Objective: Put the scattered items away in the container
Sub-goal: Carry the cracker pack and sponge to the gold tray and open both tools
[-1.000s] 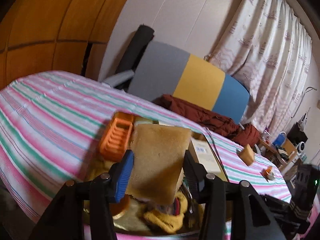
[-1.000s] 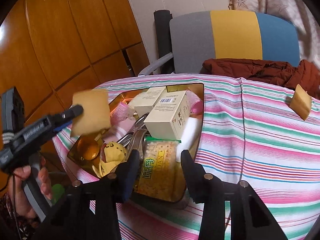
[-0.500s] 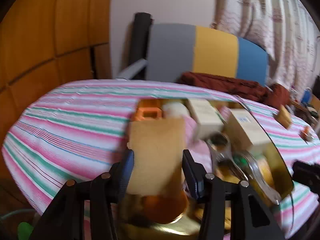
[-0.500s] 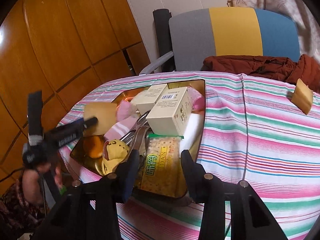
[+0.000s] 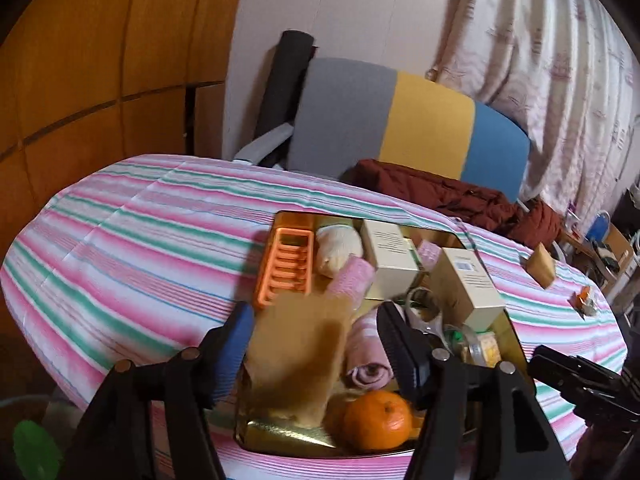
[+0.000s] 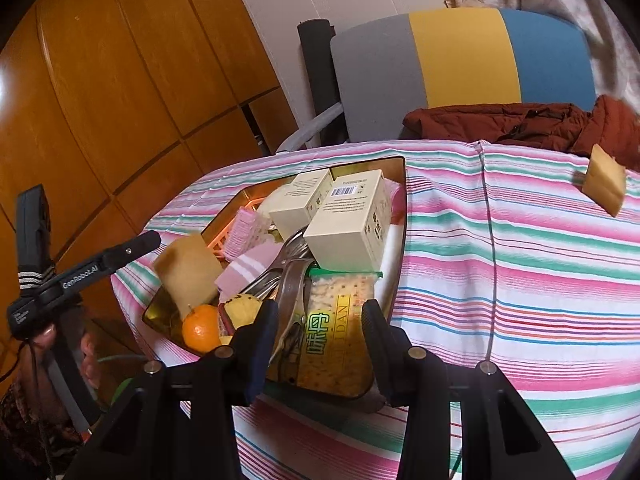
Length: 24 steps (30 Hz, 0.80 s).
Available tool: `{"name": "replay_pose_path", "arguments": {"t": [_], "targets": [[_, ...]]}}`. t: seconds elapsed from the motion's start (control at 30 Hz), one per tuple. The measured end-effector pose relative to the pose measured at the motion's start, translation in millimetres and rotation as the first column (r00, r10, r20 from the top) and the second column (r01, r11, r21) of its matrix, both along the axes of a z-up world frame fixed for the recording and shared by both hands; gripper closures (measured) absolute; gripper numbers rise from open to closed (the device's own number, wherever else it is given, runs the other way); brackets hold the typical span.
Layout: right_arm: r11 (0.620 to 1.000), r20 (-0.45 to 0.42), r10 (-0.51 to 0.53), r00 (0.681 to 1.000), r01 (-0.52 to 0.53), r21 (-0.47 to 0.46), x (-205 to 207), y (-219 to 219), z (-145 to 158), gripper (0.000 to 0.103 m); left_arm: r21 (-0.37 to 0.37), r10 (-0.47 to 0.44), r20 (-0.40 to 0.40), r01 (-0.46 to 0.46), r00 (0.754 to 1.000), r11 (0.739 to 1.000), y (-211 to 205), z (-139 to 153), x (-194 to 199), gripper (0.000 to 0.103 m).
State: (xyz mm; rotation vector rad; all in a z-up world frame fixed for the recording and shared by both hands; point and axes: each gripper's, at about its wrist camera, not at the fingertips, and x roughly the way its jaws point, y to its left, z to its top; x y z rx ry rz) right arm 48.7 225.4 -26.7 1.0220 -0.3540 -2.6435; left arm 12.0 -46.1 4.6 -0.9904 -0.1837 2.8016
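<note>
tan sponge (image 5: 298, 354) drops from my left claw (image 5: 316, 344), whose jaws have just been opening around it, so it lands in the gold tray (image 5: 280, 436) at its near left corner, leaning beside the tangerine (image 5: 378, 420). my right claw (image 6: 320, 336) hangs released over the cracker packet (image 6: 340, 340), grasping nothing. only the right view shows the sponge clear of my pads; a second sponge (image 6: 604, 184) waits far right on the striped cloth (image 6: 520, 280).

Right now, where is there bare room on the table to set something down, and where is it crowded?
Bare striped cloth lies between the tray and the tan block, and left of the tray toward the table's edge. The tray is crowded: boxes, crackers, socks, orange.
</note>
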Motion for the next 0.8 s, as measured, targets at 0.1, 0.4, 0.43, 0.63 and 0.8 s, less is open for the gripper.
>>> {"name": "replay_pose_path", "arguments": {"t": [0.1,0.4,0.43,0.63,0.8], "targets": [[1.000,-0.017,0.000,1.000,0.000,0.012,4,-2,3,0.058,0.030,-0.001,0.017,0.000,1.000,1.000,-1,-7,-4,0.048],[0.999,-0.036,-0.053,0.998,0.053,-0.012,5,16,6,0.058,-0.040,-0.011,0.006,0.011,1.000,0.999,26,-13,-4,0.056],[0.998,-0.035,-0.064,0.997,0.064,-0.015,5,19,6,0.058,-0.035,-0.011,0.006,0.011,1.000,0.999,27,-11,-4,0.053],[0.989,-0.018,-0.144,0.989,0.143,-0.025,6,44,3,0.058,-0.022,-0.049,0.004,0.049,0.999,0.999,47,-1,0,0.050],[0.976,-0.003,-0.214,0.977,0.214,0.033,6,64,3,0.058,-0.023,-0.119,0.000,0.119,0.993,0.993,76,7,4,0.050]]}}
